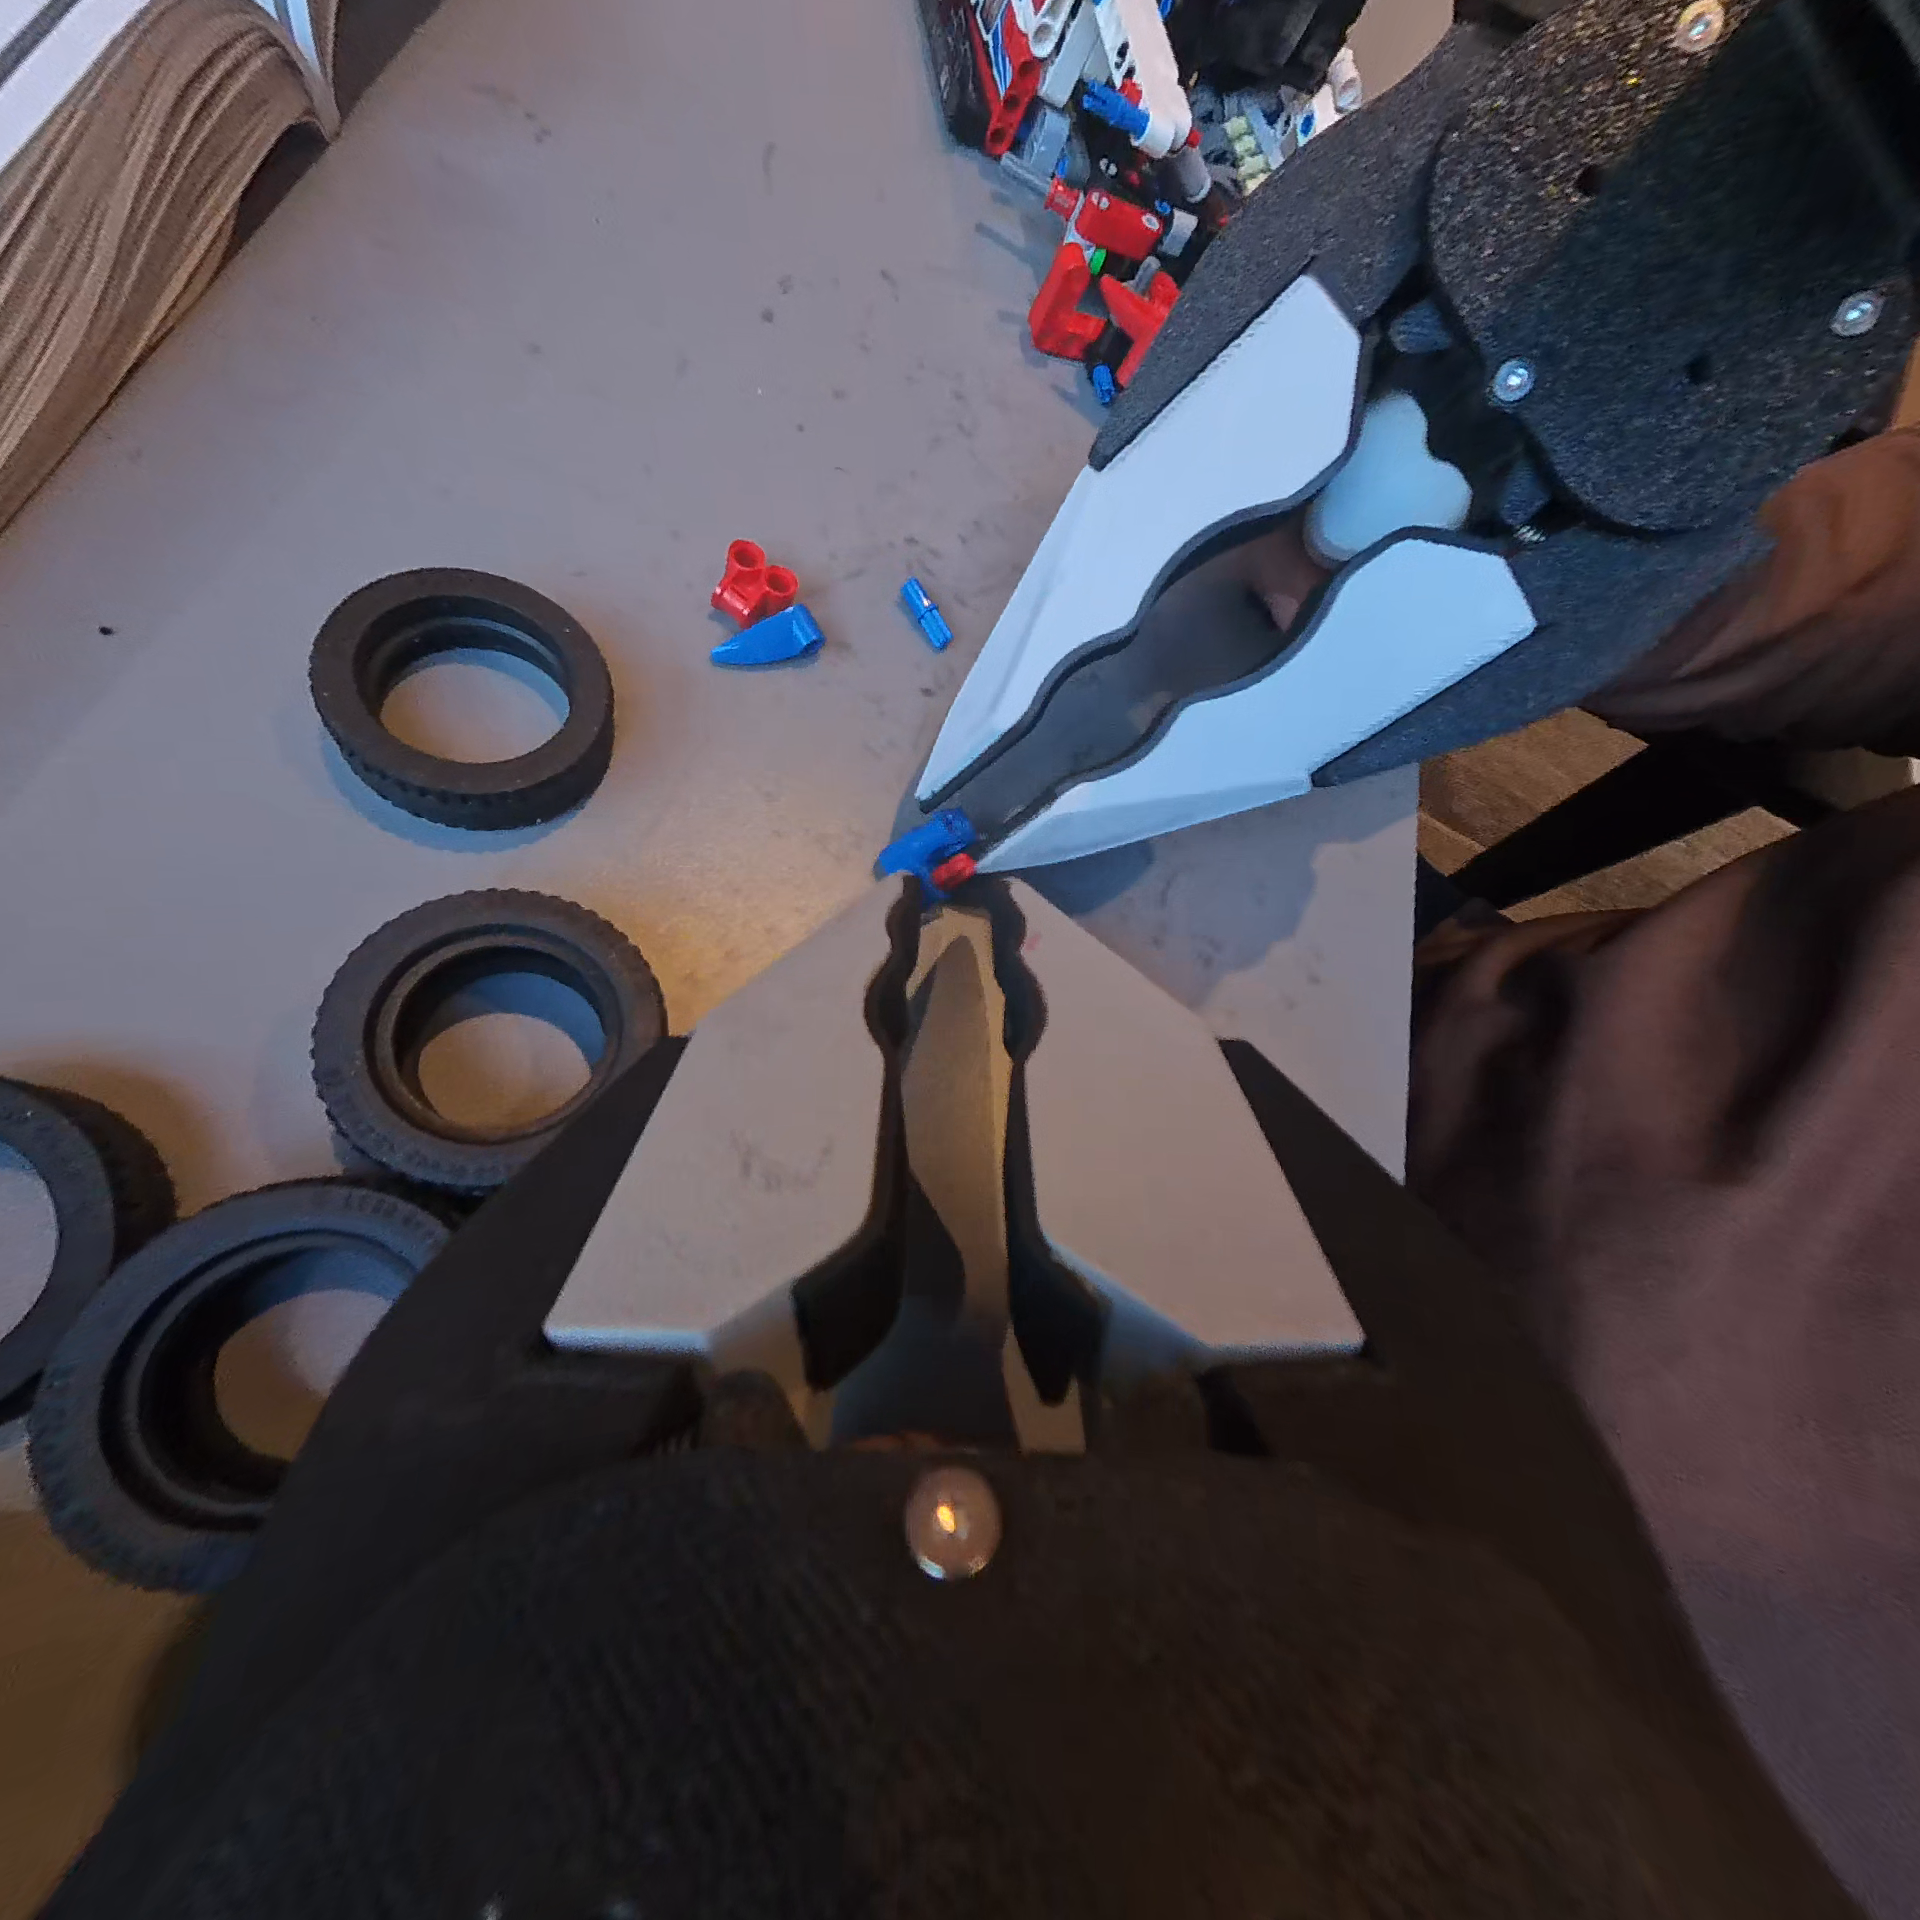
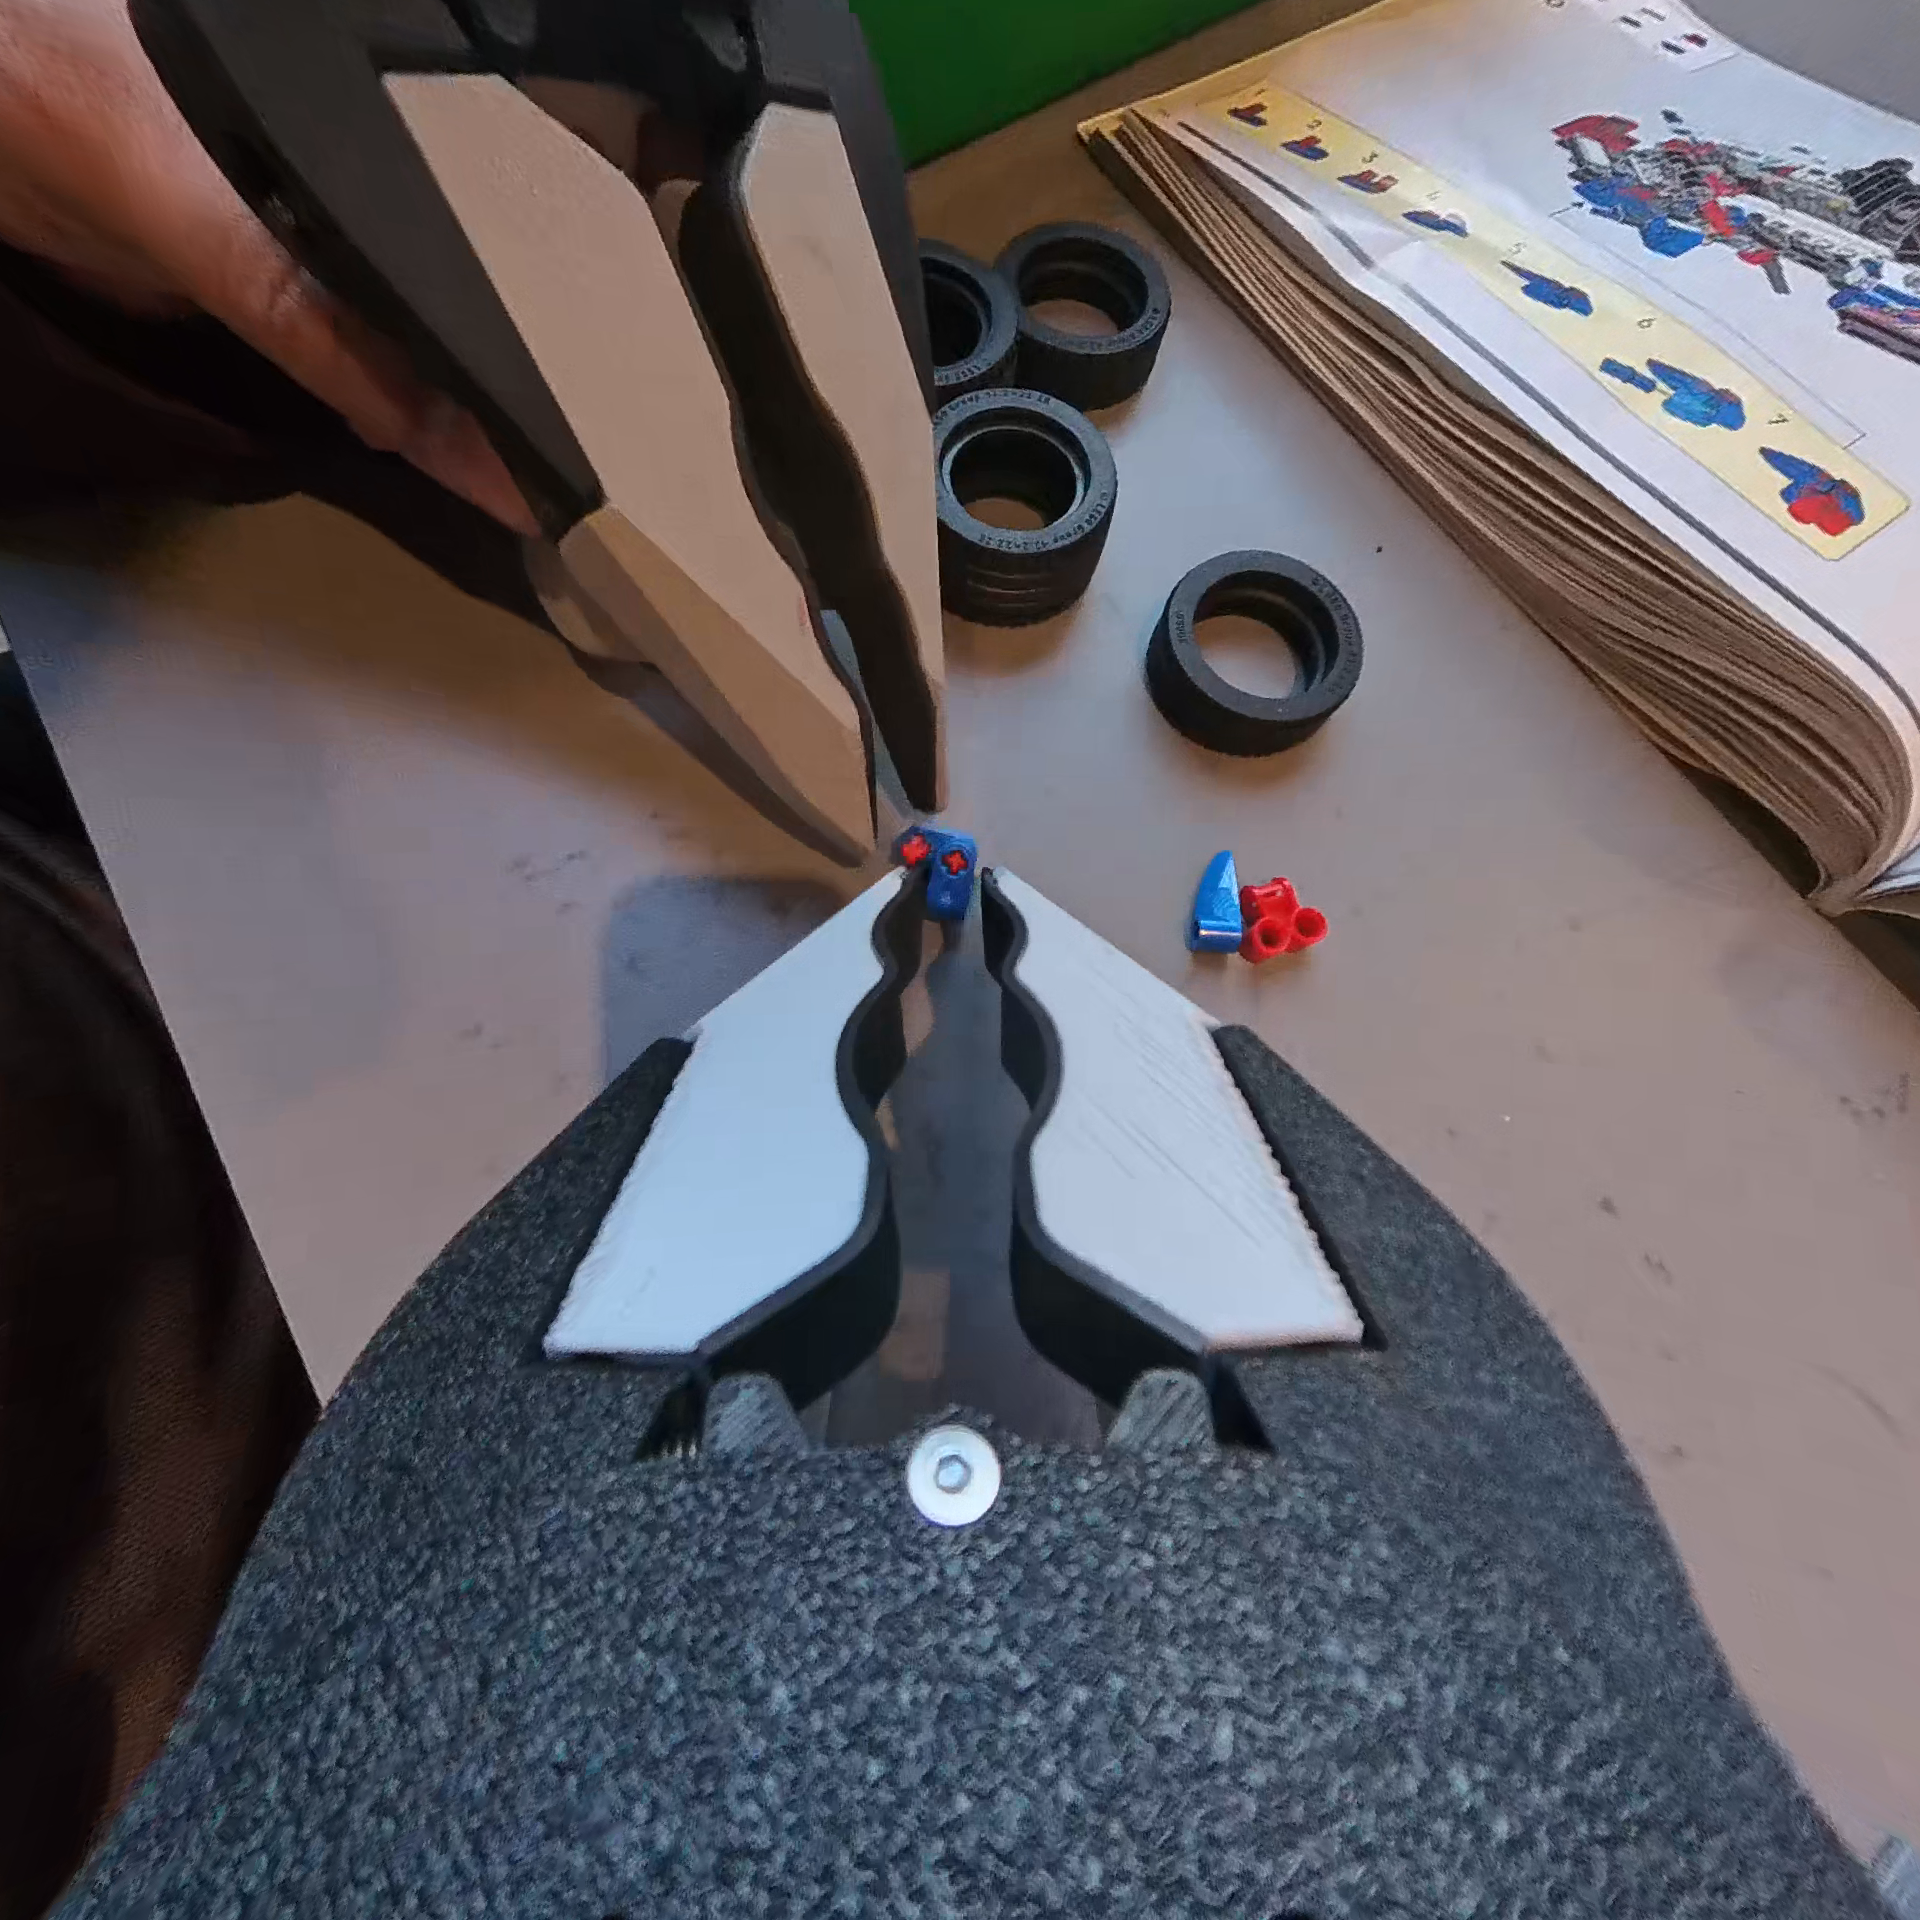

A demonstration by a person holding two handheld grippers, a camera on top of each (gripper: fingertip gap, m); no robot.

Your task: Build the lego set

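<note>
A small blue piece with red cross-ended parts in it [image 2: 948,878] is held above the grey table between both grippers; it also shows in the left wrist view [image 1: 928,844]. My right gripper [image 2: 943,881] is shut on its blue body; in the left wrist view this gripper [image 1: 956,831] comes in from the upper right. My left gripper [image 1: 953,896] meets the piece's red end with its tips nearly closed on it. In the right wrist view the left gripper [image 2: 902,831] comes down from the upper left.
Several black tyres [image 1: 462,698] [image 2: 1252,665] lie on the table. A red connector [image 1: 755,592] [image 2: 1280,920], a blue wedge [image 1: 769,639] [image 2: 1214,902] and a blue pin [image 1: 925,613] lie loose. A part-built model [image 1: 1112,156] stands at the back. An open instruction book [image 2: 1558,343] lies right. My two grippers' fingertips are within a few centimetres of each other. It is some 5 cm from my right tips to the blue pin [image 1: 925,613].
</note>
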